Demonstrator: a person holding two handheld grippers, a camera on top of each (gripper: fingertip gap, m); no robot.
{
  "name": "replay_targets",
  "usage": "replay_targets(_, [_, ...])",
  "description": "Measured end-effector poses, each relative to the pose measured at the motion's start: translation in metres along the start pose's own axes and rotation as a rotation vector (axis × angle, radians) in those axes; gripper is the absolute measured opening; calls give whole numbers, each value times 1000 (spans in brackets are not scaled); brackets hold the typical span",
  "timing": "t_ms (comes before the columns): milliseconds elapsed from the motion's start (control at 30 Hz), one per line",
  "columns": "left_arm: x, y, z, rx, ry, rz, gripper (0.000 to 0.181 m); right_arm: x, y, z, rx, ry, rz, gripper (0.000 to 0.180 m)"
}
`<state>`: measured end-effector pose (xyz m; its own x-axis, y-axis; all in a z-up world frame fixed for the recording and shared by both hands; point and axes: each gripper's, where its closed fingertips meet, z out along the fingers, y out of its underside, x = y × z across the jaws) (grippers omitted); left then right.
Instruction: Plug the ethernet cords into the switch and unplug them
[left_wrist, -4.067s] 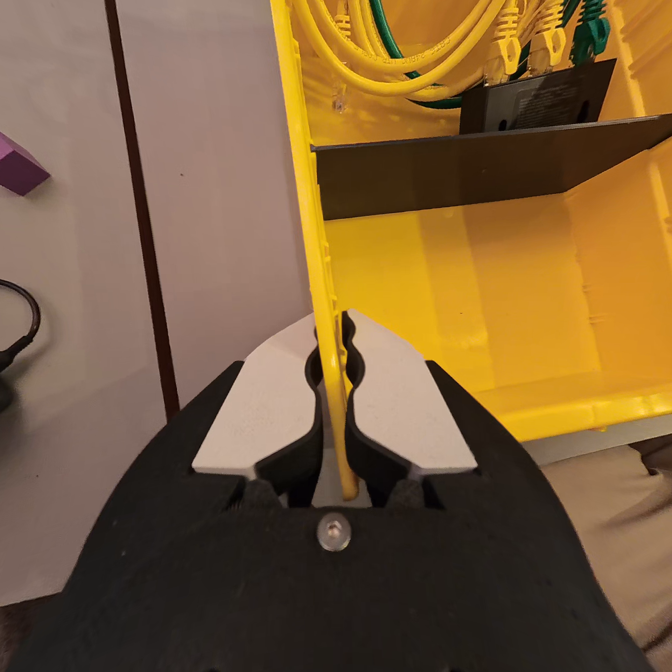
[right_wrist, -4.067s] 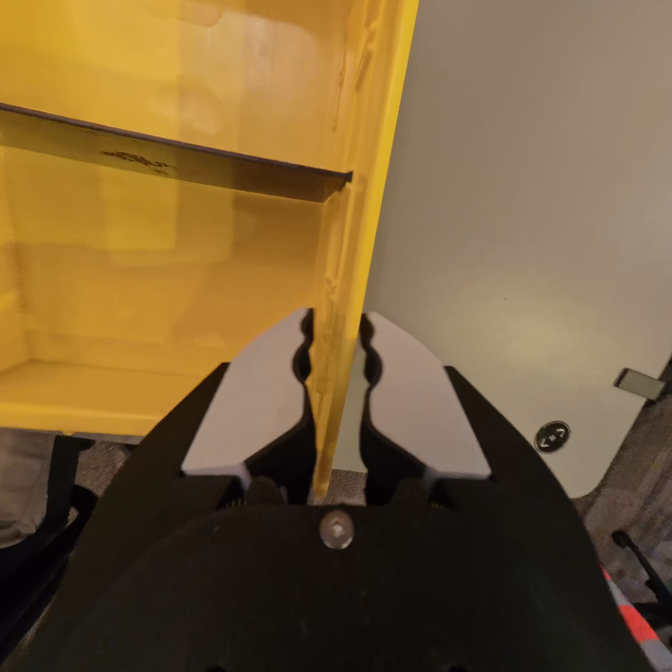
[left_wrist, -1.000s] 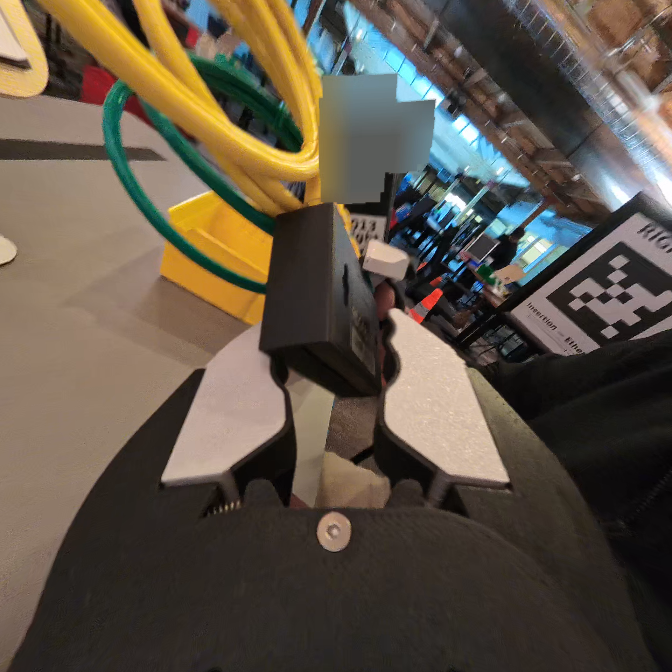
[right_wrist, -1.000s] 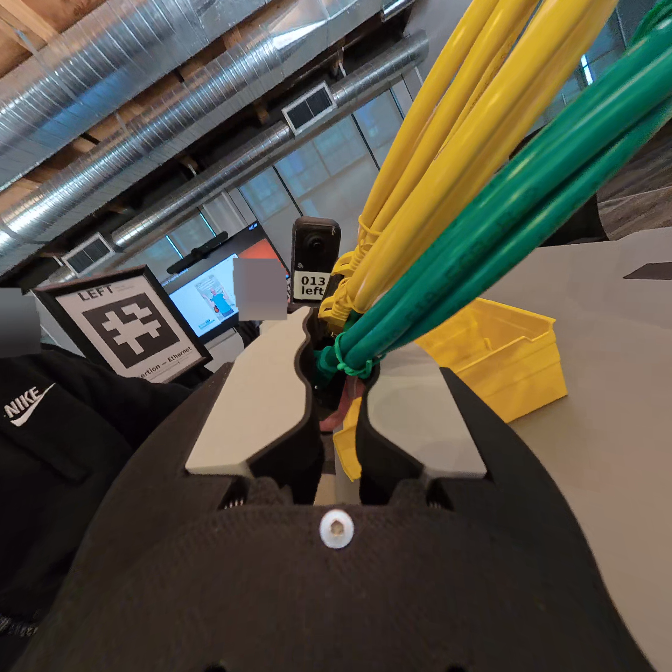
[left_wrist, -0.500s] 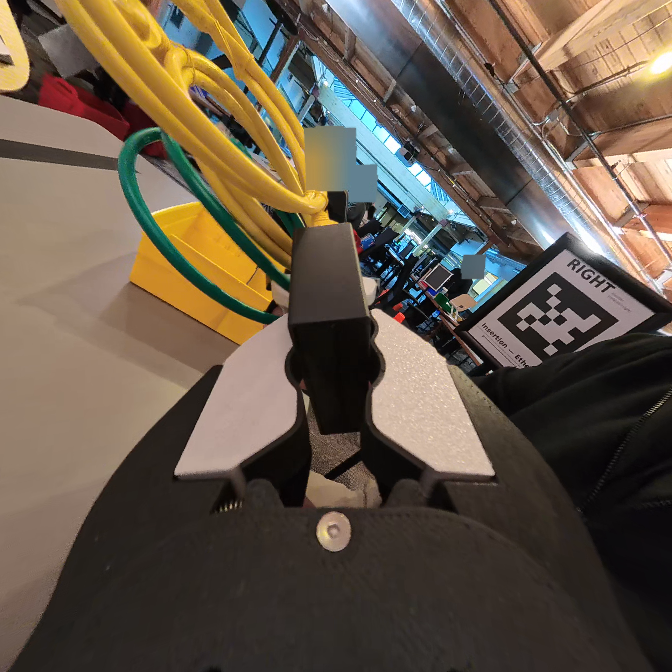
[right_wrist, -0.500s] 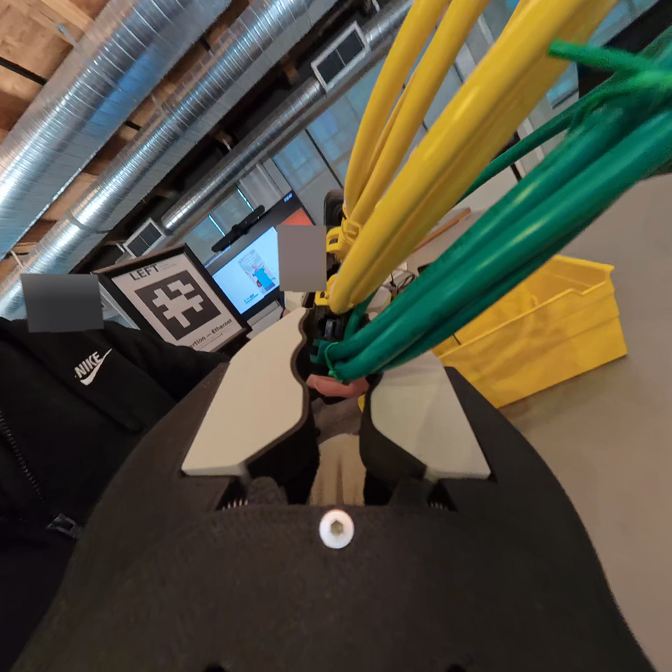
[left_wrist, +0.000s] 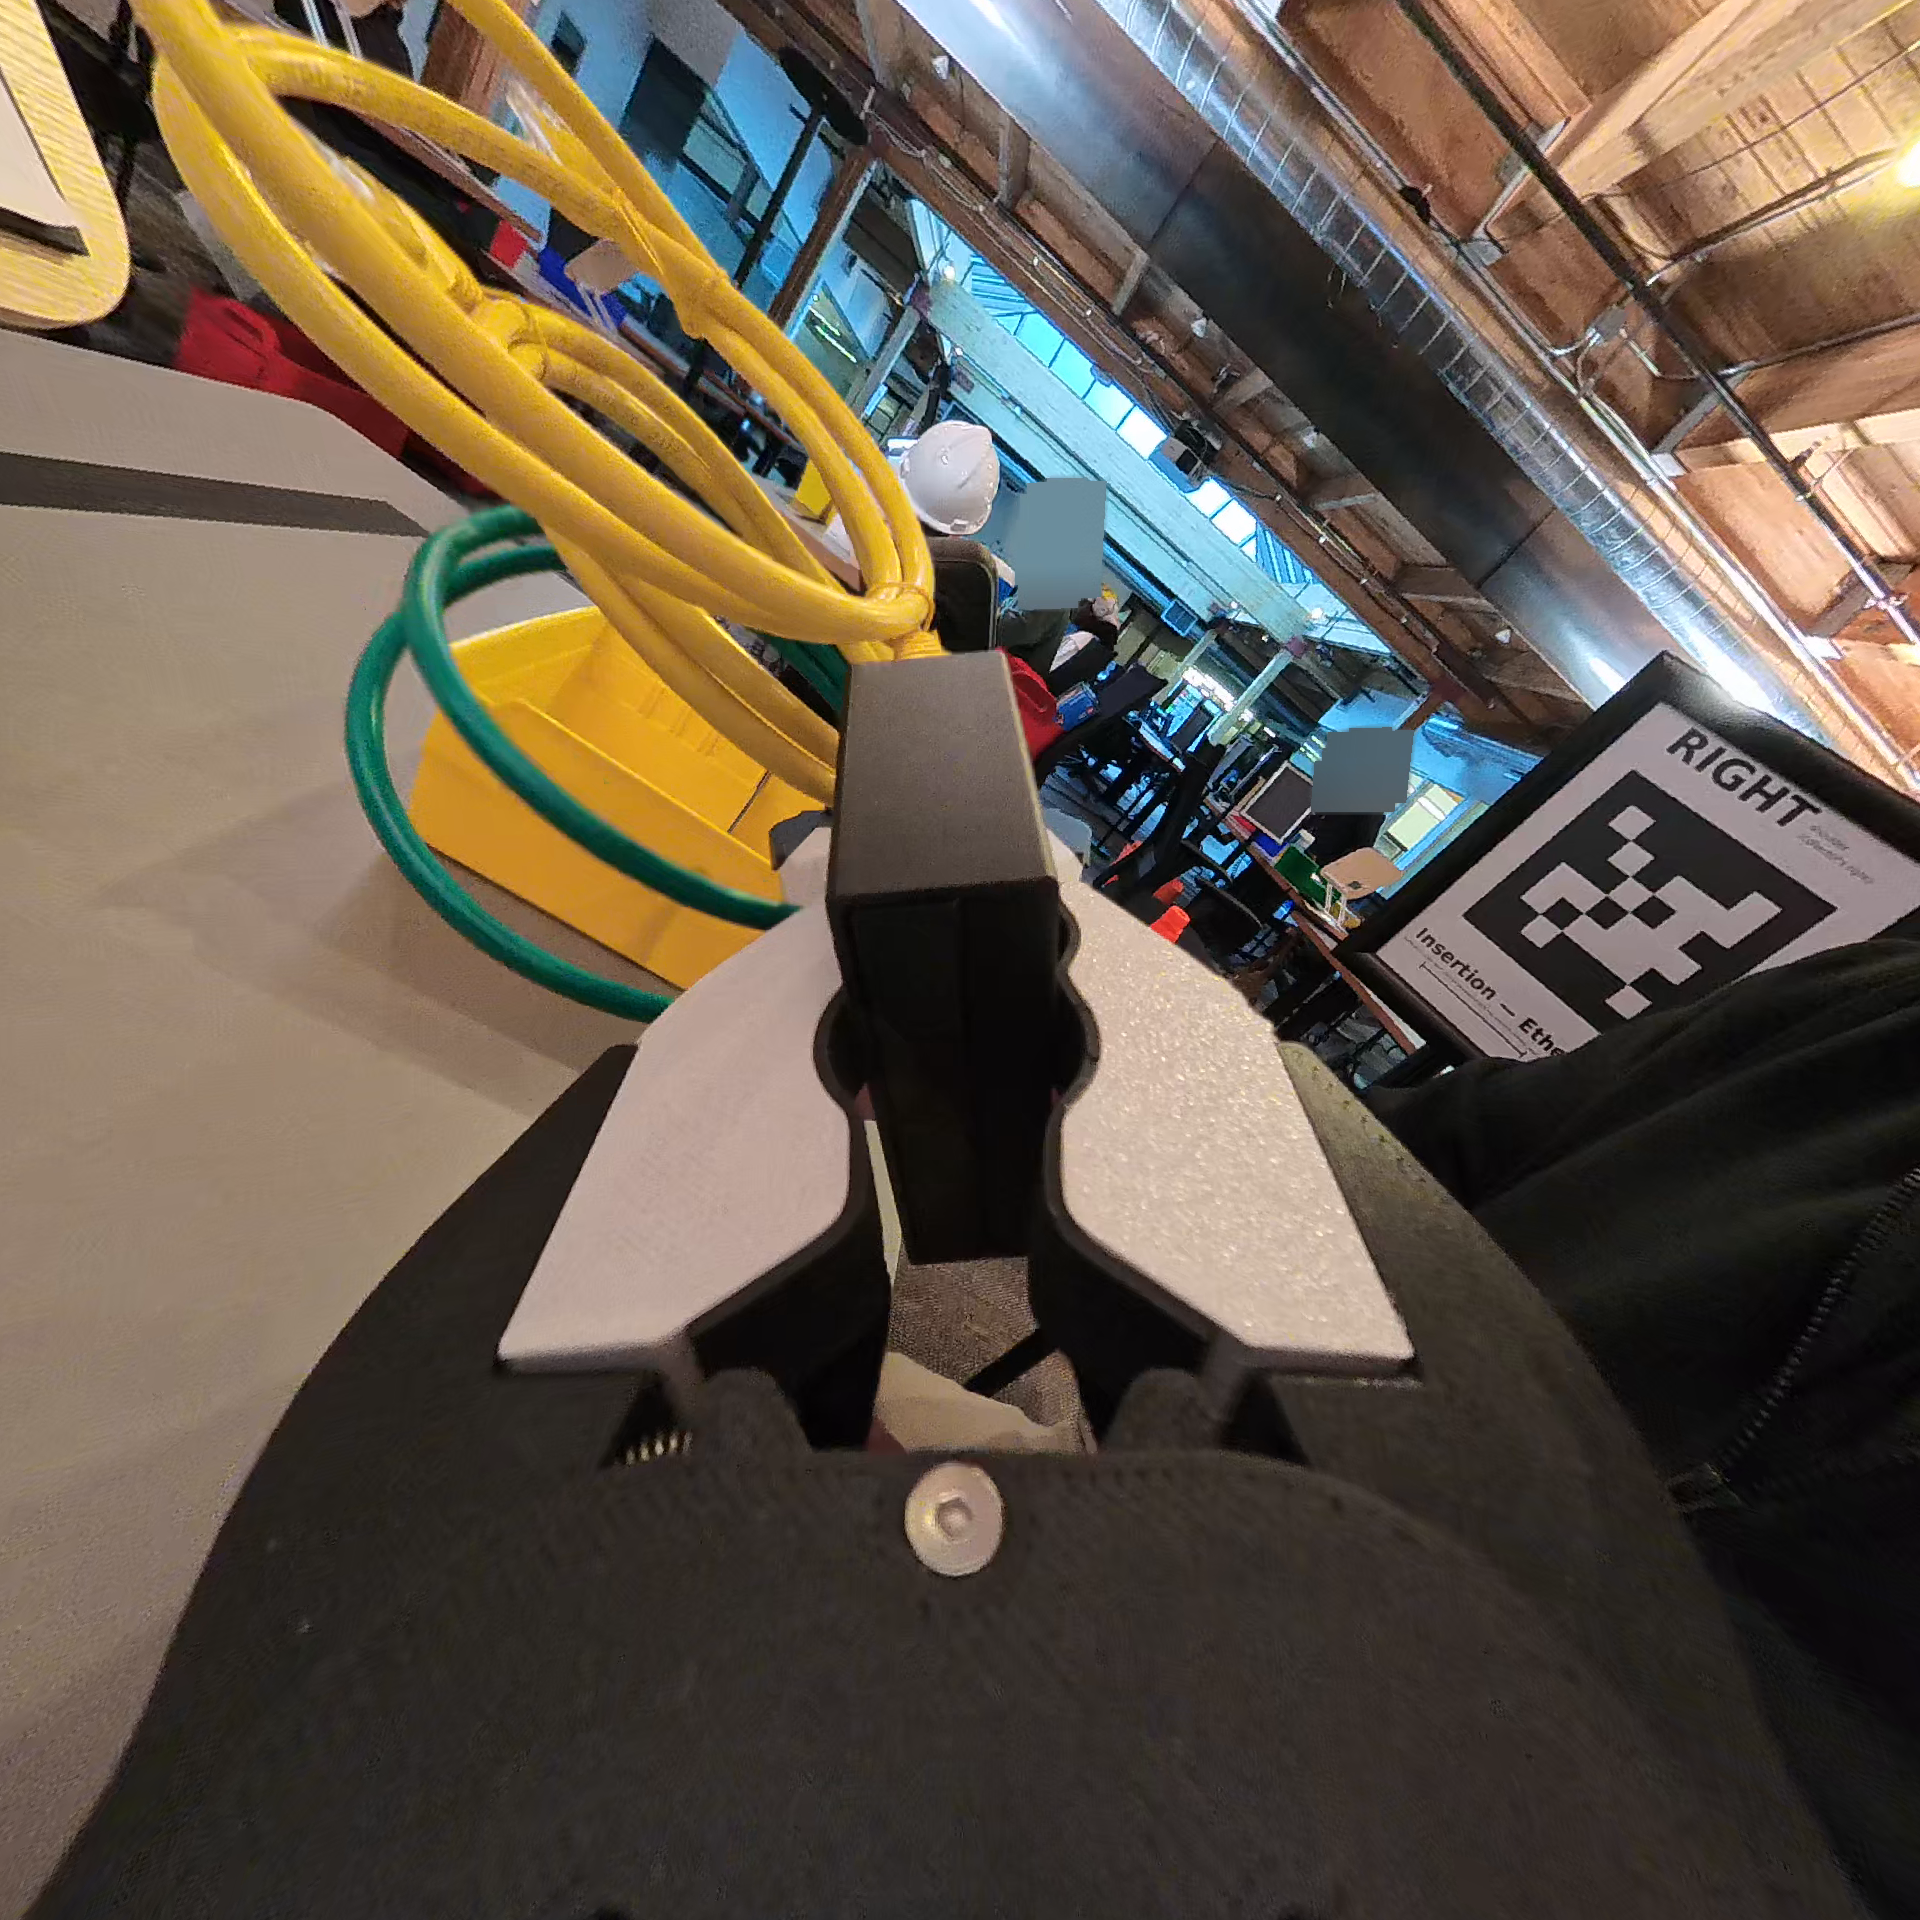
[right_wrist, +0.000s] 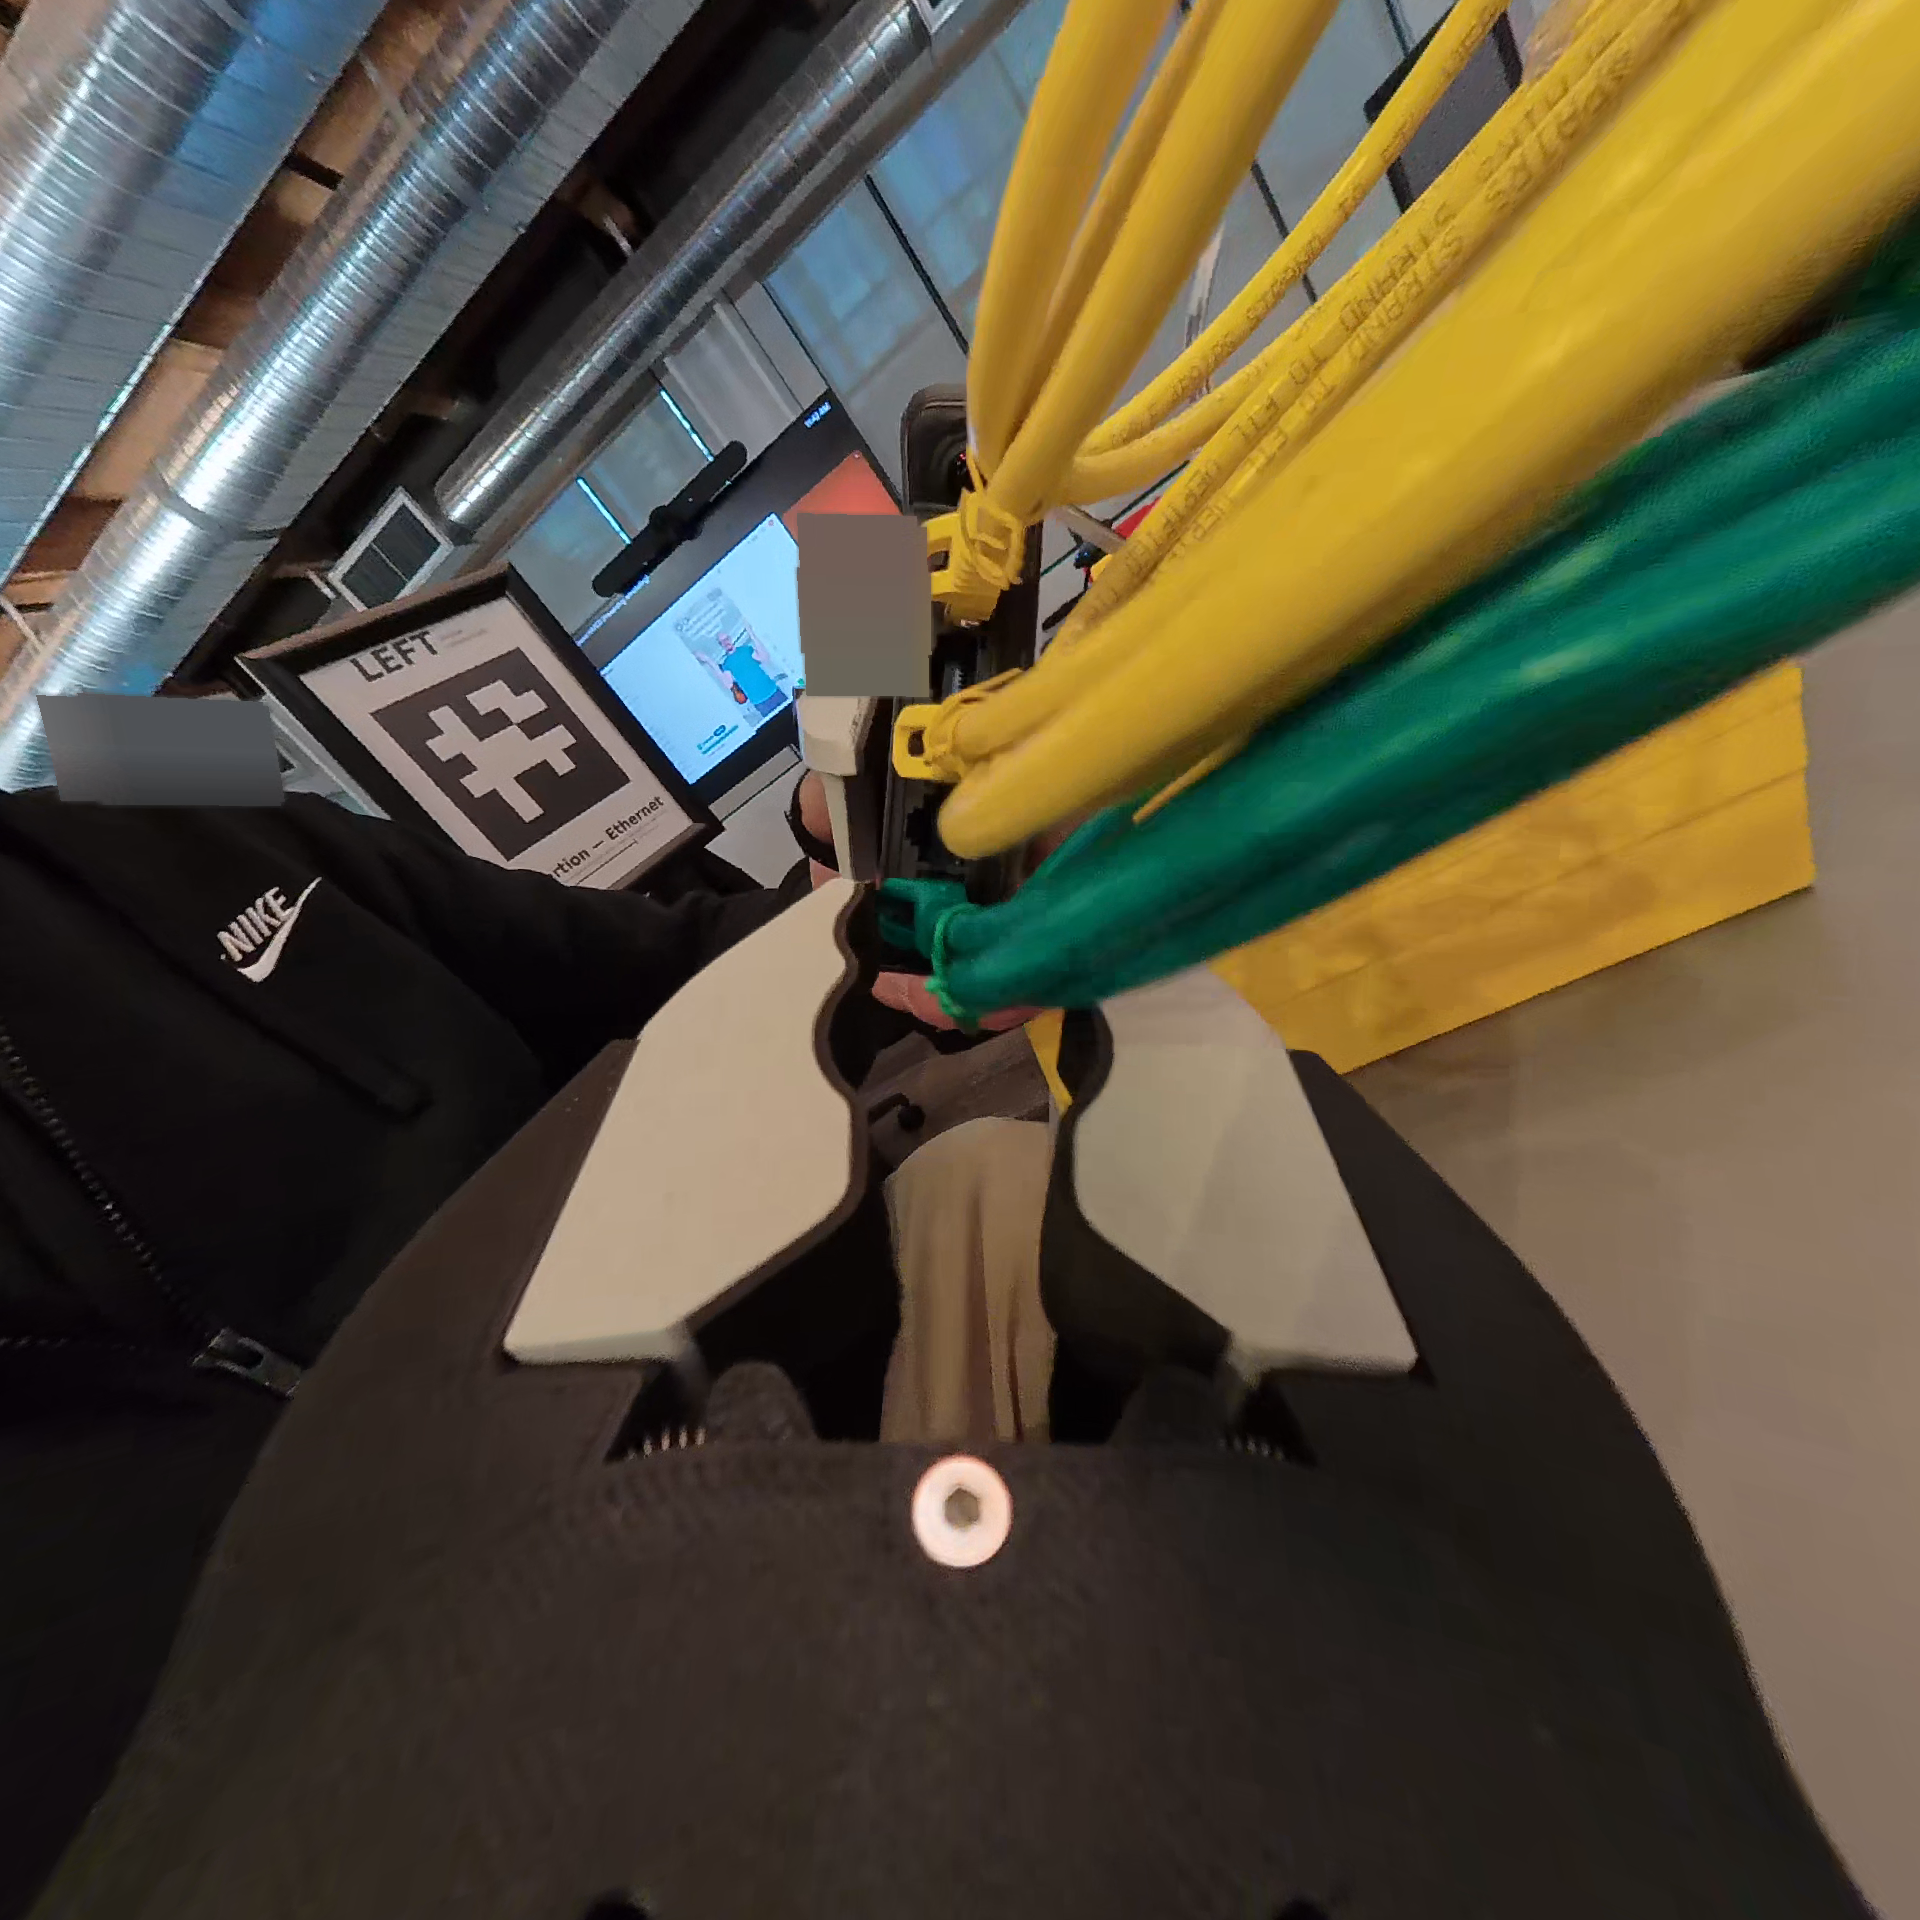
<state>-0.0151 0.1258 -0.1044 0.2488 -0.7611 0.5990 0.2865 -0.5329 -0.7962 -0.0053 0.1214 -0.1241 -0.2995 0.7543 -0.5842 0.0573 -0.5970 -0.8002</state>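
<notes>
My left gripper (left_wrist: 940, 935) is shut on the black switch (left_wrist: 935, 790) and holds it edge-on in the air above the grey table (left_wrist: 187, 935). Yellow cords (left_wrist: 582, 436) and green cords (left_wrist: 416, 810) loop out from its far end. In the right wrist view the switch's port face (right_wrist: 925, 831) shows yellow plugs and a green plug (right_wrist: 899, 920) seated in it. My right gripper (right_wrist: 966, 966) faces those ports with its jaws a little apart. The green cords (right_wrist: 1403, 748) run between its fingertips and across the right one. The yellow cords (right_wrist: 1299, 520) pass above.
A yellow bin (left_wrist: 582, 831) stands on the table behind the cords; it also shows in the right wrist view (right_wrist: 1558, 894). A person in a black jacket (right_wrist: 260, 1039) is close on the near side. Framed marker boards (left_wrist: 1642, 904) (right_wrist: 488, 738) stand by each gripper. Only a small space, under 4 cm, lies between the two pairs of fingers.
Four seconds ago both grippers were shut on the bin's walls. In the last second the left closed squarely on the switch, and the right's jaws widened slightly and drew back along the green cords.
</notes>
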Motion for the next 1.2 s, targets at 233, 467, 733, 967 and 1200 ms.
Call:
replay_targets(233, [-1,2,3,18,-10,5,30,0,3,2,-11,26,-11,30])
replay_targets(467, [2,-4,3,74,4,6,30,-6,-2,4,20,-3,-53,20])
replay_targets(733, [0,10,9,-7,15,-13,33,-11,-12,2,112,-27,-64,16])
replay_targets(967, [8,-2,5,64,7,34,30,-4,-7,-3,76,-10,-16,37])
replay_targets(1200, [1,-2,5,97,-37,19,30,-4,-2,0,91,-23,36,32])
